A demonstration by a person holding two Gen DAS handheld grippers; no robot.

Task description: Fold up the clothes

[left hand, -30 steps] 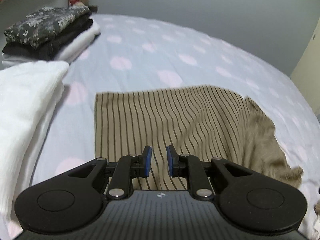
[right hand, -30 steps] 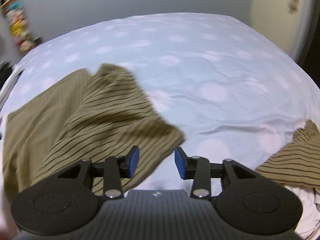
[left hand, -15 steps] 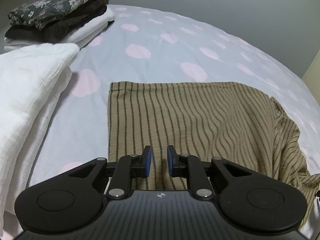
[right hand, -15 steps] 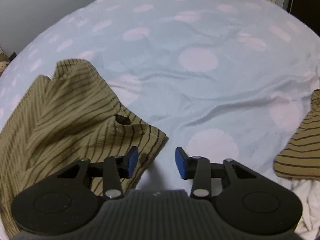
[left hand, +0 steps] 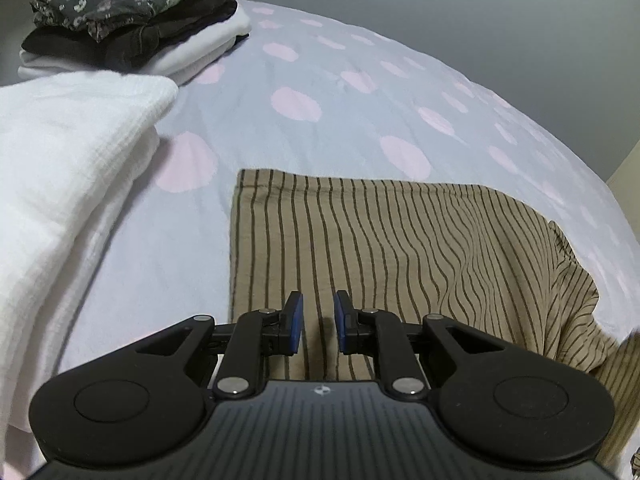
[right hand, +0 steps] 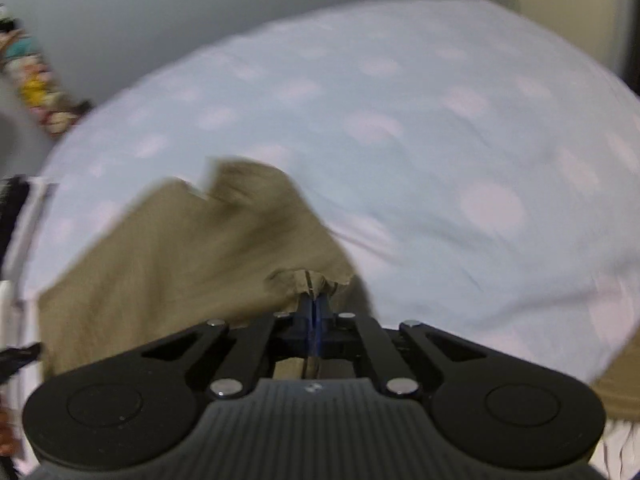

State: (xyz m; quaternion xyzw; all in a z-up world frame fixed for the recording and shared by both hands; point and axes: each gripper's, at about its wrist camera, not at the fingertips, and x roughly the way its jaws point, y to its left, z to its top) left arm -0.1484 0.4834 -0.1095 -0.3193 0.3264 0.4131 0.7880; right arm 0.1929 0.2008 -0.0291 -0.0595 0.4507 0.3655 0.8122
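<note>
Striped tan garment (left hand: 400,248) lies spread on the bed (left hand: 340,92), dark thin stripes running away from the left camera, its left edge straight and folded, its right side rumpled and bunched. The left gripper (left hand: 317,320) hangs low over the near hem, jaws parted by a narrow gap, nothing between the blue pads (left hand: 296,318). Over on the right, the right gripper (right hand: 314,308) has its jaws pinched together on a puckered corner of the same garment (right hand: 180,248), cloth gathered at the tips; that view is badly blurred. Left of the garment sits a white folded textile (left hand: 68,168), close to its edge, and beyond that a stack of folded clothes (left hand: 132,16). Far side and right side of the bed: plenty of open dotted sheet.
</note>
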